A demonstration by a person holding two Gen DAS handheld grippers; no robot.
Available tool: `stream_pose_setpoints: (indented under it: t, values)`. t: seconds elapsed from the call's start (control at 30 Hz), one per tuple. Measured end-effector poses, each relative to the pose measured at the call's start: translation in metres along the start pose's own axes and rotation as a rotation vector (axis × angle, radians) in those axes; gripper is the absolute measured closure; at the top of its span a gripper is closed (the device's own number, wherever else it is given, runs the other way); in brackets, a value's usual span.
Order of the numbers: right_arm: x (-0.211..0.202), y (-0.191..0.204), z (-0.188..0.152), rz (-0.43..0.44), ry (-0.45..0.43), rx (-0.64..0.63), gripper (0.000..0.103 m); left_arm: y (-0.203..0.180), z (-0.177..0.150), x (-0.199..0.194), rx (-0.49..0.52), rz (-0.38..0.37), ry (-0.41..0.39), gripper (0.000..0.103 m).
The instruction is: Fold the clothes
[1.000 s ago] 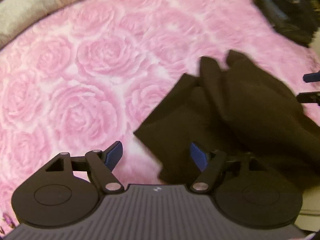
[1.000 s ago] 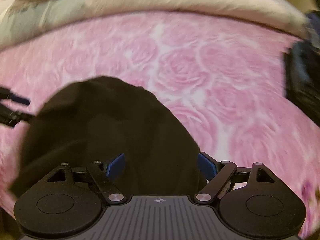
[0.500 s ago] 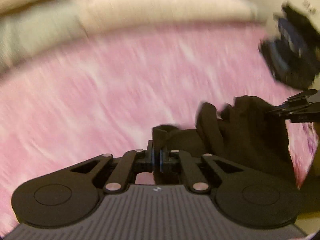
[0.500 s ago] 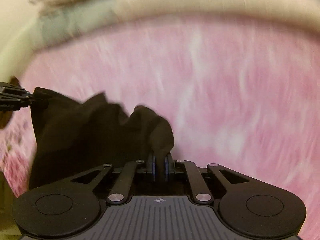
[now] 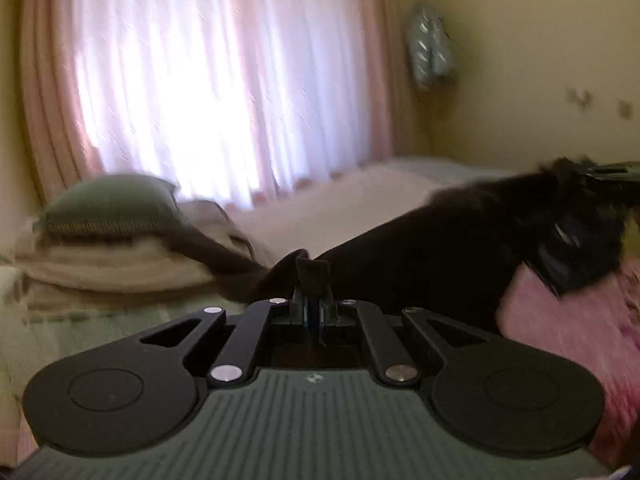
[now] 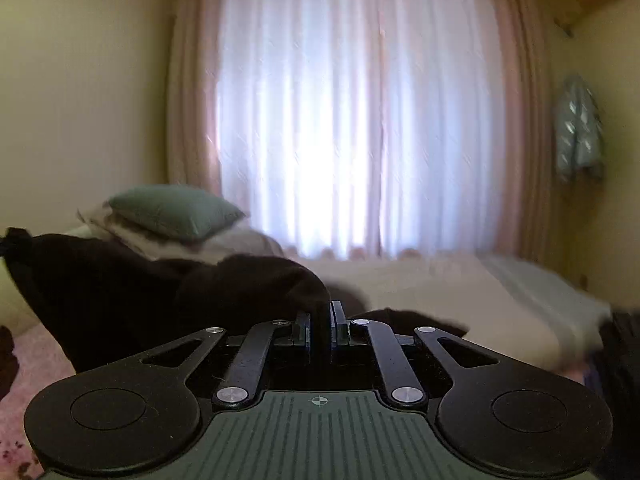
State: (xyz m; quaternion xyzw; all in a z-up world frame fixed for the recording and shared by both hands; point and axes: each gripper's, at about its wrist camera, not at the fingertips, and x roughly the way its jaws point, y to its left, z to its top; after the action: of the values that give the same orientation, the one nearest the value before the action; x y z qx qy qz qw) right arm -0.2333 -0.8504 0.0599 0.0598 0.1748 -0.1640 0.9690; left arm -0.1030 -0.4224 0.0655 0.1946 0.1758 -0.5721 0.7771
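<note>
A black garment (image 5: 460,240) hangs stretched between my two grippers, lifted above the pink rose bedspread (image 5: 560,320). My left gripper (image 5: 312,300) is shut on one edge of it, a tab of cloth sticking up between the fingers. My right gripper (image 6: 321,320) is shut on another edge; the black garment (image 6: 120,292) sags away to the left there. In the left wrist view the right gripper (image 5: 608,172) shows at the far right, holding the cloth's other end.
A green pillow (image 6: 176,210) lies on stacked beige bedding (image 5: 100,268) at the head of the bed. A bright curtained window (image 6: 360,120) fills the far wall. A pale garment (image 6: 578,128) hangs on the right wall. Beige and pale-blue blankets (image 6: 500,296) cover the far bed side.
Both grippers, open a second ago over the garment on the bed, closed on its edges and lifted it. The cameras tilted up from the bedspread to the window.
</note>
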Motion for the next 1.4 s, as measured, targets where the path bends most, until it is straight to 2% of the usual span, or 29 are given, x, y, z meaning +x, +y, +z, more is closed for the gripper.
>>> stream_pose_setpoints:
  t: [0.17, 0.27, 0.33, 0.43, 0.53, 0.67, 0.77, 0.83, 0.9, 0.93, 1.0, 1.07, 1.17, 1.23, 1.3, 1.33, 1.37, 1.4]
  values:
    - [-0.022, 0.011, -0.106, -0.028, 0.313, 0.146, 0.096, -0.038, -0.106, -0.007, -0.074, -0.094, 0.295, 0.1]
    - [-0.031, 0.012, -0.163, -0.039, 0.473, 0.266, 0.096, -0.057, -0.165, -0.006, -0.114, -0.148, 0.46, 0.1]
    - [-0.033, 0.008, -0.191, -0.075, 0.584, 0.32, 0.096, -0.063, -0.187, -0.004, -0.115, -0.166, 0.533, 0.1]
    - [-0.031, 0.002, -0.21, -0.096, 0.659, 0.392, 0.096, -0.067, -0.209, -0.005, -0.112, -0.181, 0.595, 0.1]
    - [-0.022, 0.003, -0.206, -0.098, 0.675, 0.404, 0.096, -0.064, -0.208, -0.005, -0.116, -0.175, 0.592, 0.1]
    - [-0.013, 0.004, -0.179, -0.077, 0.627, 0.34, 0.096, -0.061, -0.184, 0.001, -0.08, -0.207, 0.565, 0.1]
    - [0.0, 0.002, -0.163, -0.092, 0.576, 0.305, 0.096, -0.072, -0.175, 0.012, -0.014, -0.295, 0.571, 0.101]
    - [0.003, -0.004, -0.155, -0.112, 0.547, 0.289, 0.096, -0.086, -0.175, 0.021, 0.026, -0.388, 0.609, 0.1]
    - [0.003, -0.015, -0.153, -0.136, 0.542, 0.286, 0.096, -0.105, -0.178, 0.029, 0.085, -0.486, 0.681, 0.09]
    - [0.002, -0.021, -0.156, -0.149, 0.543, 0.295, 0.096, -0.114, -0.178, 0.033, 0.116, -0.522, 0.703, 0.089]
    - [-0.003, -0.033, -0.163, -0.173, 0.554, 0.315, 0.096, -0.125, -0.174, 0.04, 0.15, -0.577, 0.706, 0.081]
    - [-0.013, -0.044, -0.174, -0.196, 0.576, 0.344, 0.096, -0.132, -0.163, 0.051, 0.163, -0.633, 0.699, 0.07]
    - [-0.031, -0.056, -0.199, -0.213, 0.629, 0.389, 0.096, -0.146, -0.144, 0.081, 0.215, -0.685, 0.67, 0.063]
    - [-0.041, -0.06, -0.219, -0.231, 0.693, 0.421, 0.096, -0.166, -0.128, 0.112, 0.297, -0.693, 0.635, 0.058]
    - [-0.053, -0.064, -0.239, -0.246, 0.747, 0.464, 0.095, -0.191, -0.114, 0.146, 0.395, -0.708, 0.581, 0.044]
    - [-0.06, -0.066, -0.247, -0.252, 0.753, 0.495, 0.09, -0.205, -0.107, 0.163, 0.443, -0.721, 0.552, 0.041]
    - [-0.067, -0.068, -0.255, -0.259, 0.758, 0.526, 0.075, -0.221, -0.102, 0.181, 0.491, -0.737, 0.523, 0.039]
    - [-0.075, -0.07, -0.262, -0.267, 0.757, 0.558, 0.017, -0.238, -0.096, 0.2, 0.545, -0.758, 0.495, 0.039]
